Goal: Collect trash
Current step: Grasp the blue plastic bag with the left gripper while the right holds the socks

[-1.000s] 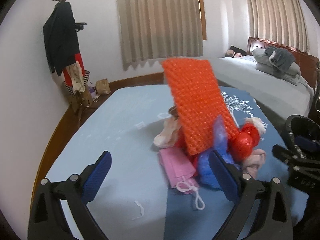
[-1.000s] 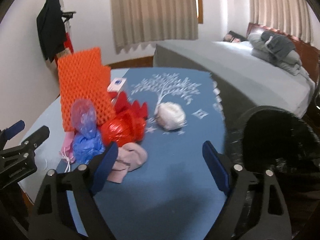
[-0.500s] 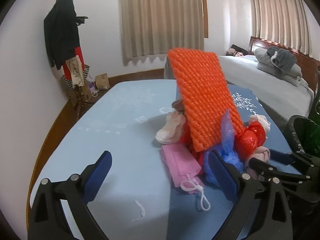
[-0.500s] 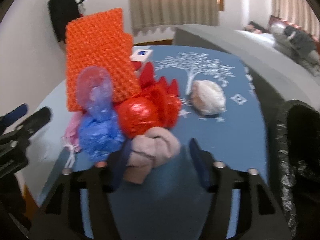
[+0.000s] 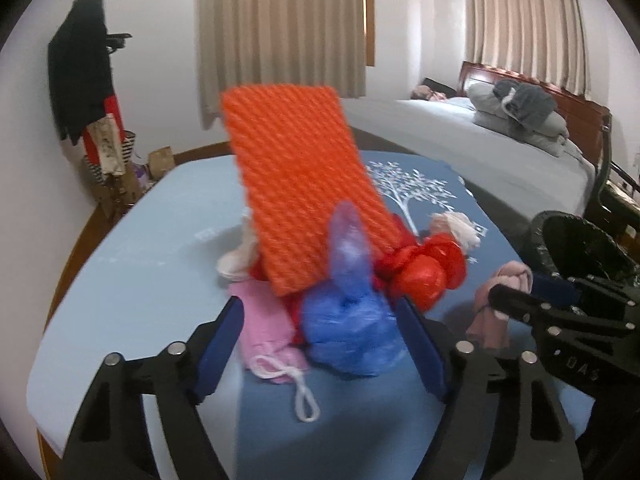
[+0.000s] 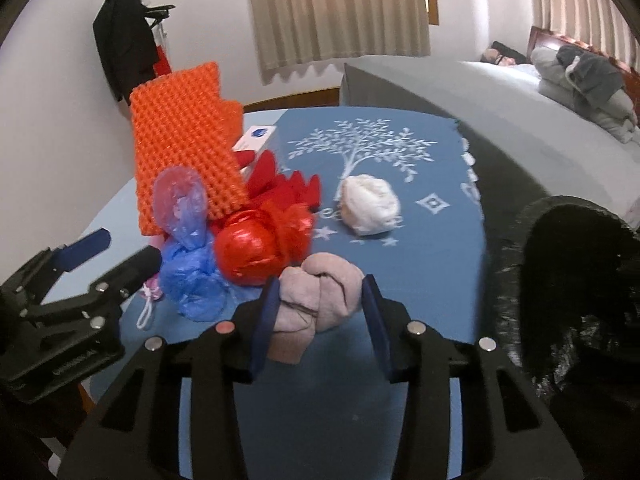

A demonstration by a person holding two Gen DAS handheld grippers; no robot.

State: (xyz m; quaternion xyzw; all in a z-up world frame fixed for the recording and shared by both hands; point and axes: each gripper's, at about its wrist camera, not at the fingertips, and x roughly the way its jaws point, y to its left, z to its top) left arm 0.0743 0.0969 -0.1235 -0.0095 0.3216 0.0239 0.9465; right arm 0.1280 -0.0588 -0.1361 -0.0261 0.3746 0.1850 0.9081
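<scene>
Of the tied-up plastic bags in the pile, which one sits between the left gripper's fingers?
The blue bag, with its translucent tail sticking up, lies between the closing left gripper fingers. The red bag sits beyond its right finger, outside the jaws.

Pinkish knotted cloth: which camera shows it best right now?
Right wrist view: the pinkish knotted cloth fills the centre between the closing right gripper pads. Left wrist view shows only part of it at the side, blurred, behind that gripper.

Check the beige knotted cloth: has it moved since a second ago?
Yes. In the left wrist view the beige cloth now hangs lifted clear, right of the red bag, toward the black bin, between the closing jaws of the right gripper.
</scene>
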